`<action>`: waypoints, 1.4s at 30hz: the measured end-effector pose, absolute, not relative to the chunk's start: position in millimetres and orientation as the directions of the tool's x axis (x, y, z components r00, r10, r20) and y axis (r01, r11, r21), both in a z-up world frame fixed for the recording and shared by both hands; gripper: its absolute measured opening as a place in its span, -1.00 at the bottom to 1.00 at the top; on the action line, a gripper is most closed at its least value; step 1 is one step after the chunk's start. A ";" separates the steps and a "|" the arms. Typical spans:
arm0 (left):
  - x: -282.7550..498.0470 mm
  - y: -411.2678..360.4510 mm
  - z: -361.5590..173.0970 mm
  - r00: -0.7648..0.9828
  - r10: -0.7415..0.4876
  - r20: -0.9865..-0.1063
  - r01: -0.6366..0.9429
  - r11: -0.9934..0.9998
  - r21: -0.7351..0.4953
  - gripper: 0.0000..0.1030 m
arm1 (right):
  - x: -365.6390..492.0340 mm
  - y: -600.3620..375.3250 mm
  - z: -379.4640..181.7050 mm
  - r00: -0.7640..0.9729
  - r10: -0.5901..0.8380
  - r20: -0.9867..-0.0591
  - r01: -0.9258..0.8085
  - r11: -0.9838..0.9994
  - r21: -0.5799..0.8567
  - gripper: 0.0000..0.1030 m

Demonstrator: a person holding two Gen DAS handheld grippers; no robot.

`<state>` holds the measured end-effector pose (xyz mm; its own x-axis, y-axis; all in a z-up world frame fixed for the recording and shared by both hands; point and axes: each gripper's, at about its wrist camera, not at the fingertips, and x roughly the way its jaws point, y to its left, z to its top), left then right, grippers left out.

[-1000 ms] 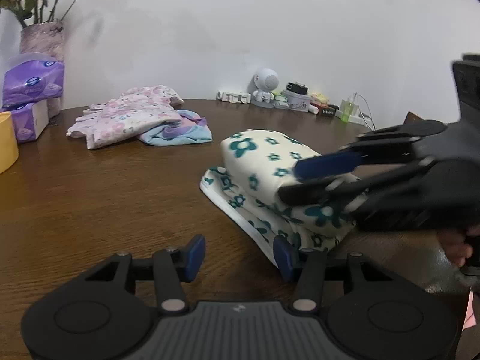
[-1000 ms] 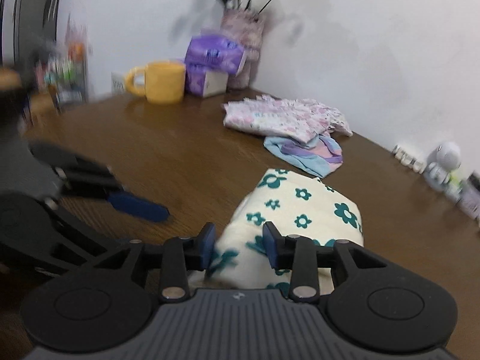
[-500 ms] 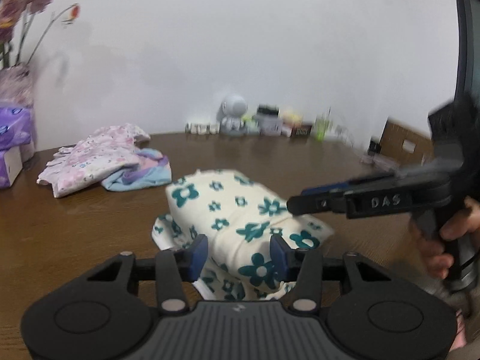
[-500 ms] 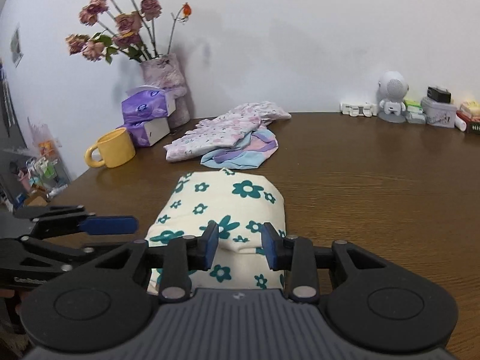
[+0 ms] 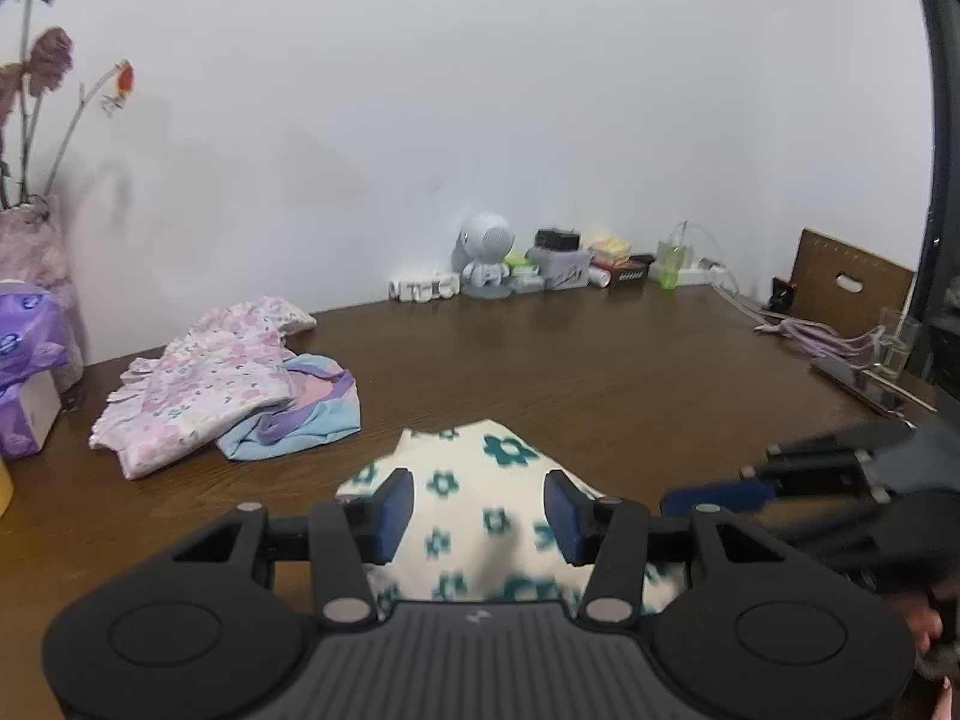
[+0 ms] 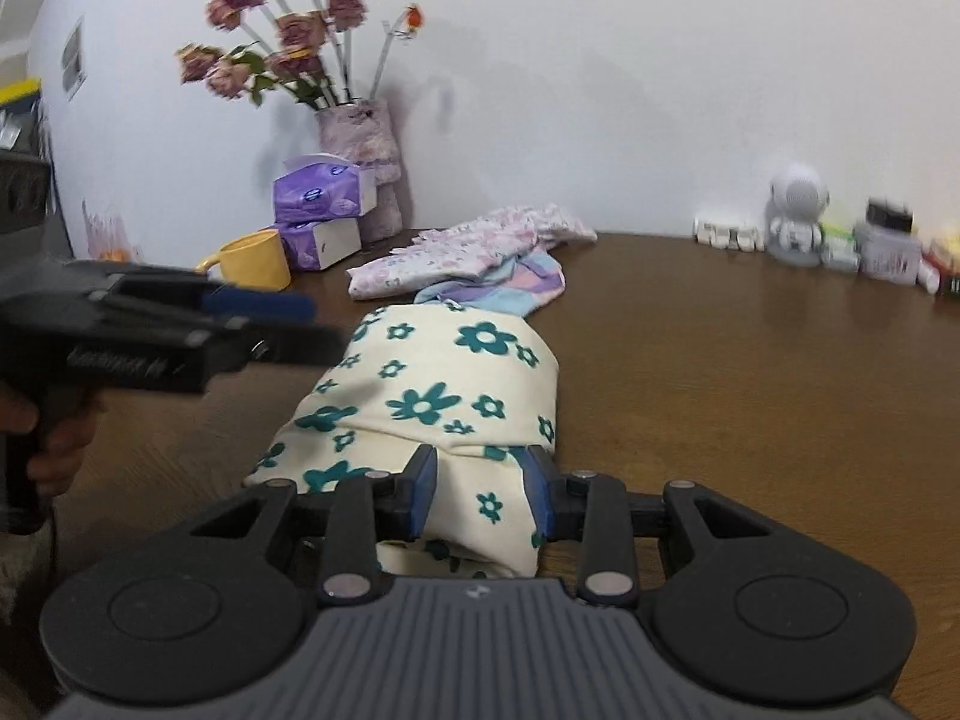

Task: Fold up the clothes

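Observation:
A cream garment with teal flowers lies folded in a thick bundle on the brown table. My right gripper is at the bundle's near end, narrowed onto a fold of the cloth that fills the gap between its blue pads. In the left wrist view the same garment shows behind my left gripper, which is held wide open just over it and grips nothing. The right gripper comes in from the right there. The left gripper shows in the right wrist view, held by a hand.
A pink floral and blue-purple heap of clothes lies at the back left. A yellow mug, tissue packs and a vase of flowers stand by the wall. A robot figurine and small items line the far edge.
The left gripper has swung from beside the bundle to over its near end. The right wrist view has turned to face the wall, with the bundle staying between its fingers.

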<state>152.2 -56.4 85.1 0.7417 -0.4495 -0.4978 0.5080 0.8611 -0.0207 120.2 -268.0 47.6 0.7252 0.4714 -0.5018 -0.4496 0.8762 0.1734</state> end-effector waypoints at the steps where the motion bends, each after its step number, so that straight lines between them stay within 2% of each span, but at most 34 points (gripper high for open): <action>1: 160.4 -61.7 83.3 0.735 -0.444 -0.512 0.509 0.861 -0.016 -0.12 | 122.7 -269.8 45.2 0.720 0.478 -0.503 -0.448 0.874 0.190 -0.37; 5: 179.9 -74.9 66.8 0.723 -0.399 -0.564 0.493 0.870 0.016 -0.18 | 138.2 -276.8 34.0 0.675 0.524 -0.520 -0.440 0.851 0.287 -0.40; 7: 186.0 -78.3 57.3 0.719 -0.376 -0.585 0.482 0.876 0.029 -0.17 | 142.3 -280.4 28.1 0.650 0.549 -0.526 -0.440 0.836 0.329 -0.67; 8: 186.8 -77.1 57.0 0.719 -0.376 -0.585 0.478 0.878 0.023 -0.17 | 142.3 -282.7 26.5 0.640 0.562 -0.524 -0.441 0.827 0.348 -0.87; 9: 187.7 -75.9 56.7 0.719 -0.376 -0.584 0.474 0.880 0.018 -0.16 | 141.8 -285.3 25.6 0.632 0.571 -0.524 -0.441 0.821 0.364 -0.95; 12: 190.2 -72.4 55.8 0.720 -0.376 -0.583 0.463 0.886 0.001 -0.15 | 138.0 -289.7 23.4 0.613 0.586 -0.530 -0.449 0.810 0.376 -0.97; 14: 191.9 -70.0 55.1 0.721 -0.375 -0.583 0.455 0.890 -0.011 -0.16 | 135.8 -297.4 24.9 0.628 0.594 -0.503 -0.442 0.804 0.398 -0.93; 16: 193.5 -67.8 54.7 0.722 -0.376 -0.582 0.448 0.894 -0.022 -0.20 | 138.7 -308.5 27.1 0.651 0.591 -0.476 -0.422 0.803 0.421 -0.78; 18: 189.4 -71.4 61.3 0.727 -0.396 -0.560 0.466 0.884 -0.020 -0.20 | 144.4 -314.4 24.4 0.659 0.580 -0.479 -0.406 0.810 0.423 -0.33; 19: 190.3 -72.4 60.1 0.727 -0.393 -0.563 0.464 0.886 -0.019 -0.19 | 147.6 -316.4 21.8 0.656 0.580 -0.484 -0.399 0.810 0.430 -0.31; 22: 192.8 -75.2 56.4 0.726 -0.382 -0.571 0.457 0.890 -0.015 -0.19 | 160.9 -317.5 9.1 0.607 0.617 -0.501 -0.383 0.780 0.495 -0.32; 23: 193.6 -76.2 55.2 0.726 -0.379 -0.574 0.454 0.891 -0.014 -0.21 | 164.6 -318.9 5.1 0.597 0.626 -0.502 -0.370 0.770 0.520 -0.50; 24: 194.5 -77.2 53.9 0.726 -0.376 -0.576 0.452 0.892 -0.012 -0.21 | 166.6 -321.8 2.3 0.591 0.643 -0.488 -0.358 0.751 0.555 -0.86; 28: 197.8 -81.0 49.0 0.725 -0.362 -0.586 0.442 0.897 -0.007 -0.17 | 158.6 -326.4 6.1 0.617 0.642 -0.454 -0.361 0.745 0.561 -0.92; 34: 198.8 -85.0 38.6 0.742 -0.319 -0.590 0.414 0.910 0.029 -0.17 | 139.0 -325.0 9.1 0.616 0.637 -0.464 -0.374 0.755 0.539 -0.95; 42: 195.3 -82.7 45.2 0.737 -0.340 -0.583 0.422 0.906 0.005 -0.21 | 125.8 -322.3 13.2 0.616 0.617 -0.489 -0.384 0.778 0.497 -0.94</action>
